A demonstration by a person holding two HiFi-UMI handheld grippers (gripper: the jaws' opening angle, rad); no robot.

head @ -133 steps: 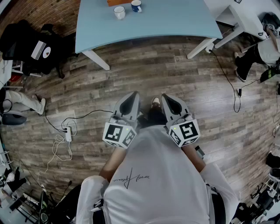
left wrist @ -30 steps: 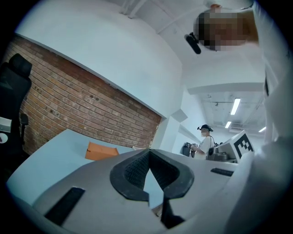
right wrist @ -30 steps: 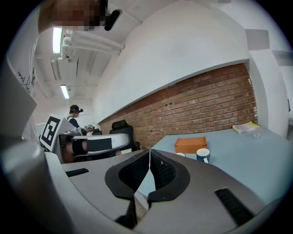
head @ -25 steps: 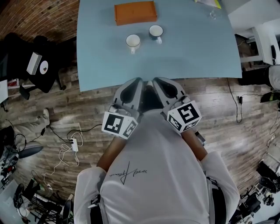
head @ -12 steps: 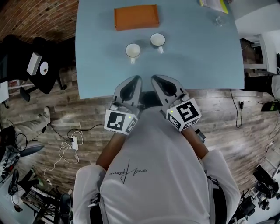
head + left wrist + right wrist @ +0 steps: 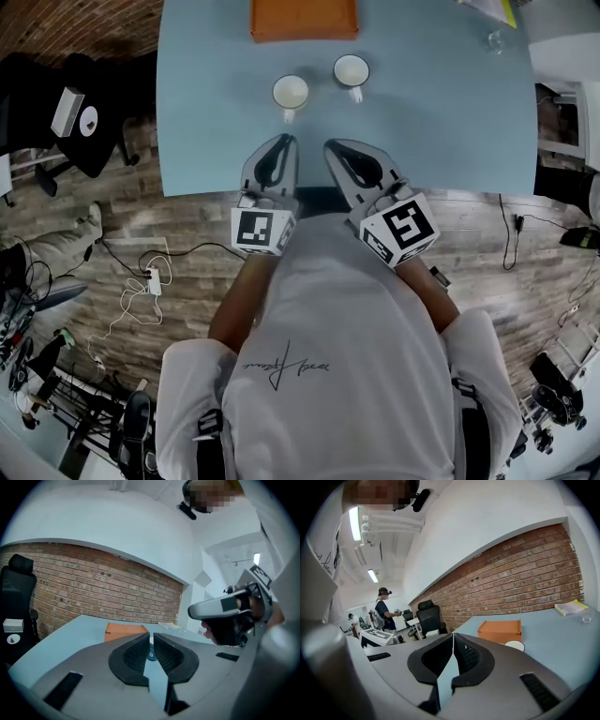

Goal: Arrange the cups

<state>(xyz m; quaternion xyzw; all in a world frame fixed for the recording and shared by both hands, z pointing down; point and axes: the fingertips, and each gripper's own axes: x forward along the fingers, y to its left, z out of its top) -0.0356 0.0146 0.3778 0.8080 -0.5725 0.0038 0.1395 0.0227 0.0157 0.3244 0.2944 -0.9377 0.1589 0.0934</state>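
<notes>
Hovering over the near edge of the pale blue surface (image 6: pixel 187 112), the left tongs (image 6: pixel 280 141) are closed and empty. Beyond stand a white ceramic cup (image 6: pixel 291 93) and a white-lined blue cup (image 6: pixel 352 70), before a flat orange box (image 6: pixel 304 19). The right tongs (image 6: pixel 331 146) are likewise closed and empty.

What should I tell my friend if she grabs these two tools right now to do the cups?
Left tool: shut, empty, over the table's near edge.
Right tool: shut, empty, right beside it.
Cups: two, upright and apart on the table. The left cup is nearer the tools and the right cup a bit farther. Both are on the near side of the box.
Done: nothing. Neither tool touches a cup.
Left: open a tool, pick up the cups and arrange them.
</notes>
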